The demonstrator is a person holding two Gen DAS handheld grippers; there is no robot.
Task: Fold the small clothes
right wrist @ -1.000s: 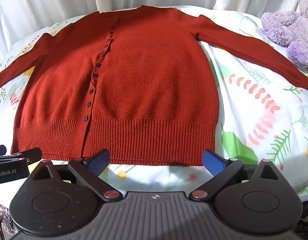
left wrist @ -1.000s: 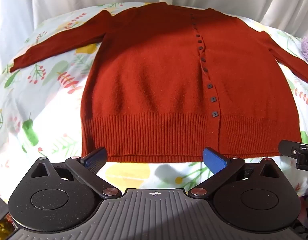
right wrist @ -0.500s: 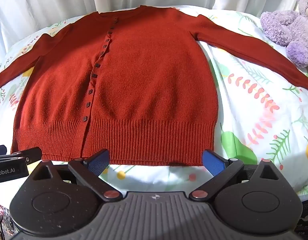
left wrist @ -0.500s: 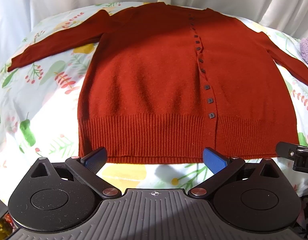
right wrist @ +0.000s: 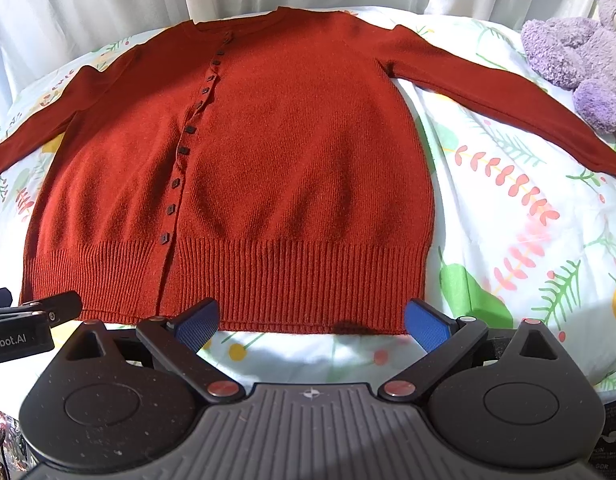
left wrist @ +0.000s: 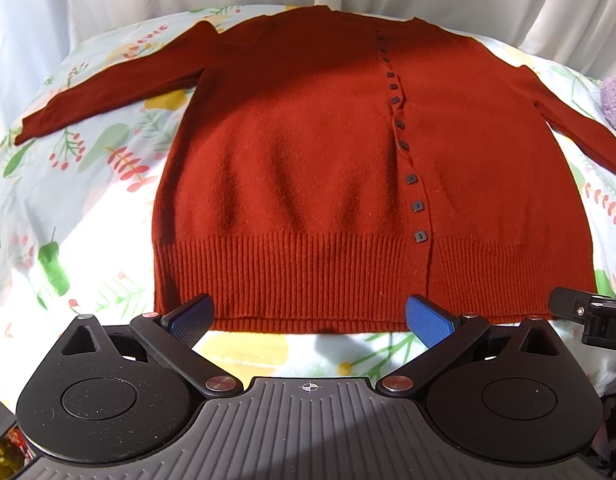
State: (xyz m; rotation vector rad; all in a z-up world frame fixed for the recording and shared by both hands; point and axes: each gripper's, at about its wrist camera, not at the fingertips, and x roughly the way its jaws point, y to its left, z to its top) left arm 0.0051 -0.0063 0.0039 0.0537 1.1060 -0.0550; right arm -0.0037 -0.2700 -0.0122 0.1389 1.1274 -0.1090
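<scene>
Both the left claw and right claw hung spread and empty by the bed's near edge, where the soft, limp cardigan looked best pinched at its ribbed hem.

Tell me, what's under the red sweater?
The red sweater lies flat on a flowery bedsheet, which shows all around it. Whatever part of the sheet sits beneath the sweater is covered, so nothing more can be seen there. Both claws are open and hold nothing.
</scene>
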